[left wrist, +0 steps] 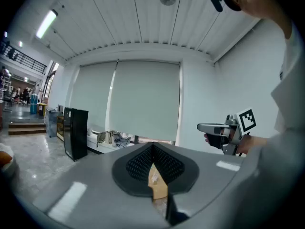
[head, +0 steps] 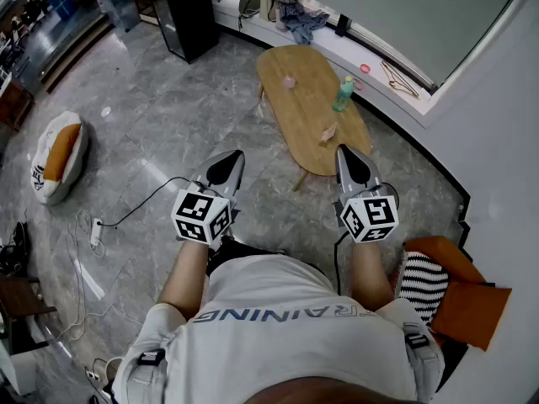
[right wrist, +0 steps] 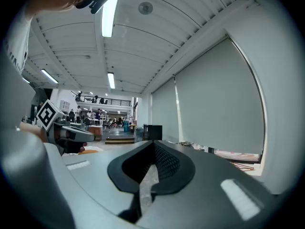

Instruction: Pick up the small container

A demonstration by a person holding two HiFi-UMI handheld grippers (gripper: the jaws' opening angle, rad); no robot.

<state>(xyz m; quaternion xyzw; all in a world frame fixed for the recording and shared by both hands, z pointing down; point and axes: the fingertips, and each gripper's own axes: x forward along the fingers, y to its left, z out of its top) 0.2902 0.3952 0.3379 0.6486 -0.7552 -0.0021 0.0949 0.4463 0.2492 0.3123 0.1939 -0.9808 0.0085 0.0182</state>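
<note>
An oval wooden table (head: 308, 108) stands ahead of me on the grey stone floor. On it are a small pale pink container (head: 289, 81), a green bottle (head: 343, 95) and a small pink object (head: 328, 131) near its near end. My left gripper (head: 235, 155) is held level over the floor, short of the table, jaws together and empty. My right gripper (head: 344, 151) hovers at the table's near end, jaws together with nothing in them. In the left gripper view the closed tips (left wrist: 153, 147) show a sliver of table wood between them. The right gripper view shows closed tips (right wrist: 153, 145).
A black cabinet (head: 187, 15) stands at the back left. A white and orange cushion (head: 57, 156) and a power strip with cable (head: 97, 230) lie on the floor to the left. Orange cushions with a striped cloth (head: 450, 289) sit at my right. Clothes (head: 299, 17) lie on the window ledge.
</note>
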